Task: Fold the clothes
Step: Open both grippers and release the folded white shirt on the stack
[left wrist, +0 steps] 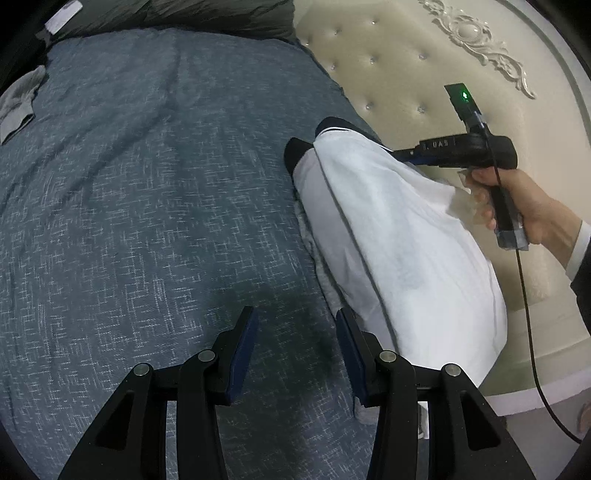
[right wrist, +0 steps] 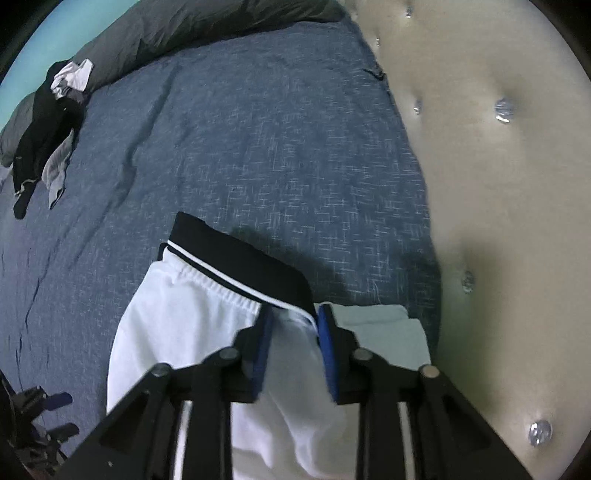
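A white garment (left wrist: 388,229) with a dark waistband (right wrist: 240,254) edged by a white stripe hangs at the right side of the blue bedcover (left wrist: 147,184). My right gripper (right wrist: 295,332) is shut on it just below the waistband, with white cloth bunched between the blue pads. In the left wrist view a hand holds that gripper's body (left wrist: 461,147), and the garment drapes down from it, hiding its fingertips. My left gripper (left wrist: 295,343) is open over bare bedcover, just left of the garment's lower edge, with nothing between its fingers.
A cream tufted headboard (right wrist: 498,184) borders the bed on the right. A pale folded cloth (right wrist: 388,328) lies under the right gripper. A pile of dark and grey clothes (right wrist: 48,122) sits far left beside a grey duvet (right wrist: 184,26). A grey garment (left wrist: 18,103) lies at the left edge.
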Demonstrator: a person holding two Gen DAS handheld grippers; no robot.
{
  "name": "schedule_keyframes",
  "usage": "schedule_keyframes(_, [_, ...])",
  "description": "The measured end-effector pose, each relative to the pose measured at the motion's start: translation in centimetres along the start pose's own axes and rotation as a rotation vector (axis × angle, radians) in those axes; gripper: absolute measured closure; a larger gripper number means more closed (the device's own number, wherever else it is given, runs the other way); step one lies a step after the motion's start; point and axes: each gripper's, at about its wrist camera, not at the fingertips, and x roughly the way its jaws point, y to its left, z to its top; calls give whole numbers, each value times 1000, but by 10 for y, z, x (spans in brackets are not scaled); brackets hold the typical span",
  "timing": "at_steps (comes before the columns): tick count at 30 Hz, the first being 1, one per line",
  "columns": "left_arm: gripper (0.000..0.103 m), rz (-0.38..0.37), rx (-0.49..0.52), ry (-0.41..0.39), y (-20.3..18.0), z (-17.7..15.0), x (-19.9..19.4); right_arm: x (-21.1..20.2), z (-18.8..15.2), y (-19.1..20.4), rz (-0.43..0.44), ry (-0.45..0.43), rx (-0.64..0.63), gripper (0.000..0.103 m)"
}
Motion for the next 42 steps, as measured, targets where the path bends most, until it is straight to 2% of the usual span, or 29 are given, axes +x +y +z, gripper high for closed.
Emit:
schedule_keyframes(2, [55,1,-3,-3,3,1,-1,-4,4,3,11,-23,-19,95])
schedule_keyframes(8, [55,2,-11,-9,9,6,-6,-30,26,20,55,-166,-102,96])
schedule_keyframes(14, [55,3,-22,-12,12,7,-6,-4,43,41,9,-85,-157,95])
schedule_keyframes(18, [55,2,-22,-12,12,5,-7,7,48,29,-65,-50,-109,94])
schedule_keyframes(19, [55,3,-22,-13,12,5,-8,4,48,24,-72,-56,-93,93])
schedule_keyframes(20, [55,3,-23,-13,12,4,-8,-3,48,18,-62,-76,-75,87])
schedule_keyframes(21, [55,4,-24,-13,12,3,-8,-12,47,12,-50,-99,-57,76])
schedule_keyframes(23, [55,0,-29,-9,12,2,-7,-31,43,0,-21,-143,-29,69])
schedule_keyframes(28, [55,-22,-18,-4,1,0,-7,-63,23,-17,-7,-156,-19,69])
schedule_keyframes(33, [55,-55,20,15,-19,-3,-5,-65,-13,-32,-80,-118,-15,69])
schedule_keyframes(38, [55,-73,39,32,-35,-8,2,-53,-41,-47,-103,-77,-3,69])
schedule_keyframes(40, [55,-76,41,36,-40,-11,4,-44,-45,-46,-107,-55,-10,72])
schedule_keyframes(42, [55,-81,43,40,-44,-12,5,-37,-48,-45,-104,-37,-16,86])
